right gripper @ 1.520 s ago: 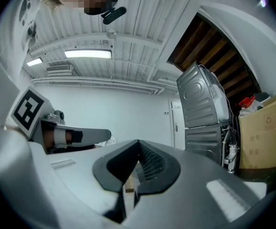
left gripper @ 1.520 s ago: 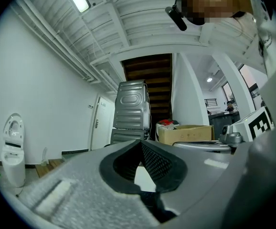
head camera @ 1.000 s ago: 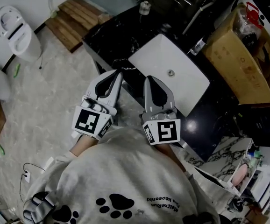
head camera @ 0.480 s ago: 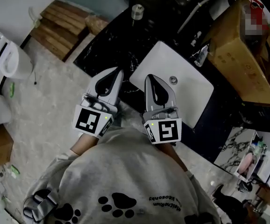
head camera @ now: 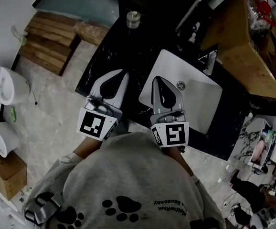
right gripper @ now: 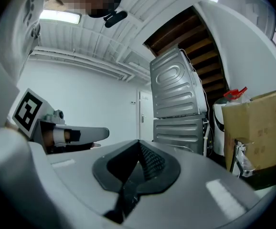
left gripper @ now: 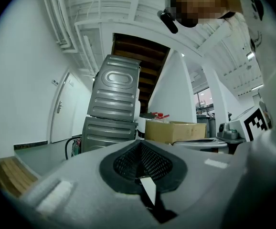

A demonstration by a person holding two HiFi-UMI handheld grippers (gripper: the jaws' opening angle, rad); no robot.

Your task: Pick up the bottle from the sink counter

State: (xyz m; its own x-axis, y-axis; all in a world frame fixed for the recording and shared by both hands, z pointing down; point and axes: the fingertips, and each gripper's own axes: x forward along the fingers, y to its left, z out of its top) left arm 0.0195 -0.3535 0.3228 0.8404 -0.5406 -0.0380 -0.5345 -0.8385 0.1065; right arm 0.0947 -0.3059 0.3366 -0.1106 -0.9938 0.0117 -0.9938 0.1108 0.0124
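The bottle (head camera: 133, 19) stands upright on the black counter (head camera: 110, 56), a small thing with a pale metal cap seen from above. It is well ahead of both grippers. From the tips of the left gripper (head camera: 121, 74) it lies straight on and a little to the right. From the tips of the right gripper (head camera: 160, 80) it lies ahead and to the left. Neither gripper touches it.

Both grippers point level and lie side by side, near each other but apart. The jaws of each are pressed together with nothing between them. The left gripper's tips hang over the counter's near part, just left of the white basin (head camera: 197, 101). The right gripper's tips reach over the basin's near left edge. A chrome faucet (head camera: 209, 62) stands at the far rim of the basin, ahead and to the right of the right gripper.

Further right sits an open cardboard box (head camera: 245, 46). Left of the left gripper, down on the floor, lie wooden boards (head camera: 47, 44) and a white toilet (head camera: 2, 85). Behind both marker cubes is the person's grey sweatshirt (head camera: 128, 180).
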